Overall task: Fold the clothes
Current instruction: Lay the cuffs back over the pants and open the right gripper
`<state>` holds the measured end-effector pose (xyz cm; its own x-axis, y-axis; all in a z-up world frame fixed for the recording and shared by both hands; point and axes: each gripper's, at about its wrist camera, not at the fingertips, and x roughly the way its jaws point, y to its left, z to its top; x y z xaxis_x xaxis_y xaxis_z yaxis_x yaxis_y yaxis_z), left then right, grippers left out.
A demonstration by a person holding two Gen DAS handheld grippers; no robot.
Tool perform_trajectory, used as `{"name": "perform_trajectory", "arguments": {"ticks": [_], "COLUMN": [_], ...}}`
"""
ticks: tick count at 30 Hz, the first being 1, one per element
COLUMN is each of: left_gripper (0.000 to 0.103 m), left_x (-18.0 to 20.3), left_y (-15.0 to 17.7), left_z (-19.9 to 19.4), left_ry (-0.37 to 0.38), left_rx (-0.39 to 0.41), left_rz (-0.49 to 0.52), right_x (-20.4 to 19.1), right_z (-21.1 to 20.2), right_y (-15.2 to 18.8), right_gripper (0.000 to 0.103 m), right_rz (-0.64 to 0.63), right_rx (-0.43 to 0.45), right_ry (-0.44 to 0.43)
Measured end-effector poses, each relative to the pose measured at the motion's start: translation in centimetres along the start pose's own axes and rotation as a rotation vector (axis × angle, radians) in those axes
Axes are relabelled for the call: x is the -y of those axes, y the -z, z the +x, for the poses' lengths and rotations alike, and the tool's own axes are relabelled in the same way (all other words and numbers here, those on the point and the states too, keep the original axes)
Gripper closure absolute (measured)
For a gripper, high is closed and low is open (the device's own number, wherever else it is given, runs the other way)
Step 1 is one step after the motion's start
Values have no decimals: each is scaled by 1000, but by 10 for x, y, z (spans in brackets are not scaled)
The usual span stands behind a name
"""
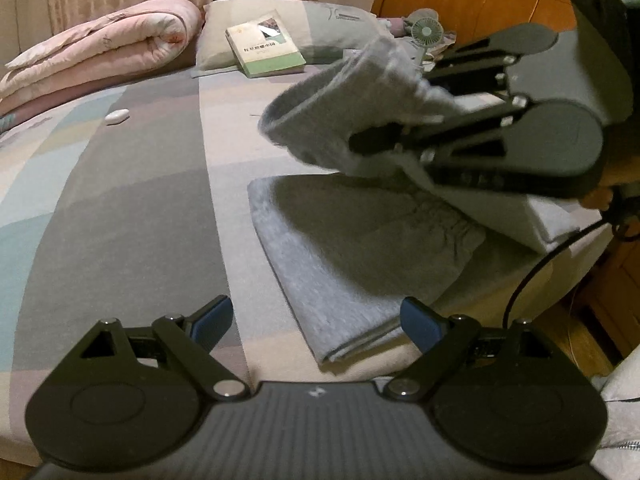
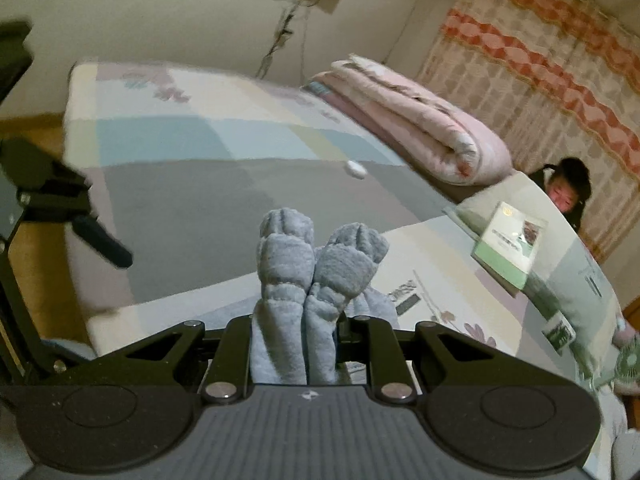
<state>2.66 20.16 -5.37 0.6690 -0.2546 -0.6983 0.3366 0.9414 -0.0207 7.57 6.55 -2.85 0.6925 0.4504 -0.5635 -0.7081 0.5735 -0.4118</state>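
Observation:
Grey sweatpants [image 1: 340,248] lie partly folded on the patchwork bed sheet [image 1: 140,200]. Their far end [image 1: 328,112] is lifted off the bed, doubled over, and hangs above the flat part. My right gripper [image 1: 400,108] comes in from the upper right and is shut on that lifted end. In the right wrist view the right gripper [image 2: 298,332] pinches bunched grey cloth [image 2: 316,264] that sticks out past its fingers. My left gripper [image 1: 318,322] stands open just above the near folded edge of the pants, with nothing pressed between its blue pads [image 1: 212,320]. One of its fingers [image 2: 102,242] shows at the left.
A rolled pink quilt [image 1: 104,52] lies at the back left, and a pillow [image 1: 328,28] with a green book [image 1: 264,44] on it at the back. A person sits behind the pillow. A small fan [image 1: 426,32], a white object [image 1: 117,116] and a black cable [image 1: 540,264] are nearby.

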Motion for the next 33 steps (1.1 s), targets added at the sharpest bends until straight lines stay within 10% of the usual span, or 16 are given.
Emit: {"name": "perform_trajectory", "arguments": {"ticks": [15,20,28,33], "left_gripper": [12,12,12,8], "left_x": [5,8,22,36], "left_y": [4,4,-10,-35], "left_z": [6,4,-2,0], "left_ry": [8,13,14,21], "left_rx": [-21,-13,27,106], "left_rz": [17,24,56,74], "right_x": [-4,21,81,133], "right_z": [32,11,-36,-59], "right_y": [7,7,19,75], "right_gripper": [62,26,29,62], "right_rz": [89,198,271,381], "right_rx": [-134,-124,-96,-182], "right_ry": [-240,-377,-249,-106]}}
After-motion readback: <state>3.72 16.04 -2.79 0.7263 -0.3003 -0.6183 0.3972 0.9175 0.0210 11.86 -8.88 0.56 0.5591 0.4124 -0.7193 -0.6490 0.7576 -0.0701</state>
